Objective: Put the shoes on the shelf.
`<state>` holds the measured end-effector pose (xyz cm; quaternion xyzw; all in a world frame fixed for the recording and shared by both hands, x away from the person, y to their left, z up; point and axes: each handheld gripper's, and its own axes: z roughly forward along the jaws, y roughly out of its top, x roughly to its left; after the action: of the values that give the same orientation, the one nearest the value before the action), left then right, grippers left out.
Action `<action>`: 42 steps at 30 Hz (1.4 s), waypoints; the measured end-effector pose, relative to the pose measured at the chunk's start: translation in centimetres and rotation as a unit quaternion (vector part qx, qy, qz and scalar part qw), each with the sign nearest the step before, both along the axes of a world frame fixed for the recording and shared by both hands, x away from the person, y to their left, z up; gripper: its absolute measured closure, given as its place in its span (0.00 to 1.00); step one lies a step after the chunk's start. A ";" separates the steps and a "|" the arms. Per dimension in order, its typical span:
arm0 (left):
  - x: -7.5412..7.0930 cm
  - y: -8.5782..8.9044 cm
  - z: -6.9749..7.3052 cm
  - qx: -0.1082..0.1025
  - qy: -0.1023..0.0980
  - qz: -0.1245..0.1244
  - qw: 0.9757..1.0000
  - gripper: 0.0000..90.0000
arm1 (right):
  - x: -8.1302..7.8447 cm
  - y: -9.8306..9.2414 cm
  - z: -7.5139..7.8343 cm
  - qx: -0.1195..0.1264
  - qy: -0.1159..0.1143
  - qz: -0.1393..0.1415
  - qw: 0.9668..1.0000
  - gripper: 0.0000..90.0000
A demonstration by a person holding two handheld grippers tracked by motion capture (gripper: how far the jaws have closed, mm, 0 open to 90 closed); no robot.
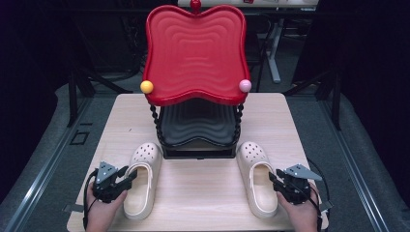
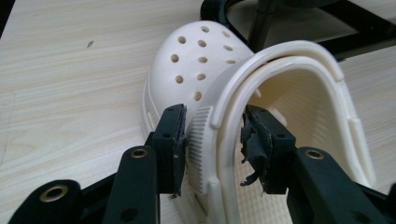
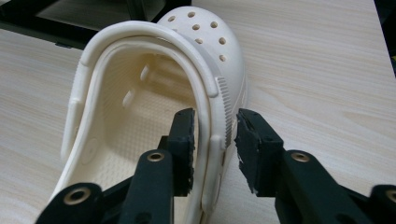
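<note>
**Two shoes, two grippers, one rack**

Two cream shoes lie flat on the worktop [image 1: 203, 188], one on each side of a rack. Both point their toes away from the person, so each shoe's long line runs from the near edge toward the rack.

On the left, the left shoe [image 1: 141, 179] has the left gripper [image 1: 124, 175] at its outer side. In the left gripper view the jaws sit on either side of the shoe's side wall and strap. One jaw is outside and one is inside the shoe. Both pads look to be touching the wall, so I judge the jaws closed on it. The shoe has not left the worktop.

In the middle stands the rack [image 1: 197, 145]. It has two trays, a red tray [image 1: 195, 53] on top and a black tray [image 1: 196, 126] below. A yellow ball [image 1: 146, 87] and a pink ball [image 1: 245, 86] sit at the red tray's front corners.

On the right, the right shoe [image 1: 259, 179] has the right gripper [image 1: 276, 178] at its outer side. In the right gripper view the jaws also have the side wall between them, but a small gap shows beside the outer jaw. They are a little open and hold nothing.

Each hand is nearest its own shoe. The rack lies straight ahead of both.
</note>
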<state>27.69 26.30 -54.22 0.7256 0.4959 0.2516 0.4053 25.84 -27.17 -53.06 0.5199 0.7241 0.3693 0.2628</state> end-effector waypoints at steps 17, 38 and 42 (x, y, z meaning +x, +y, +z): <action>-0.1 -0.3 0.3 -0.003 -0.013 0.015 1.000 0.71 | 0.1 0.6 0.1 -0.019 -0.032 -0.005 0.999 0.76; 0.2 -0.5 0.3 0.006 -0.004 0.037 0.999 0.79 | 0.9 0.9 0.3 0.001 -0.019 -0.019 1.000 0.81; 0.1 -0.5 0.5 0.009 -0.006 0.041 0.999 0.80 | 0.8 0.9 0.4 0.011 -0.015 -0.023 1.000 0.83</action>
<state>27.83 25.82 -53.74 0.7068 0.5204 0.2767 0.3913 26.66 -26.27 -52.71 0.5337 0.7039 0.3791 0.2756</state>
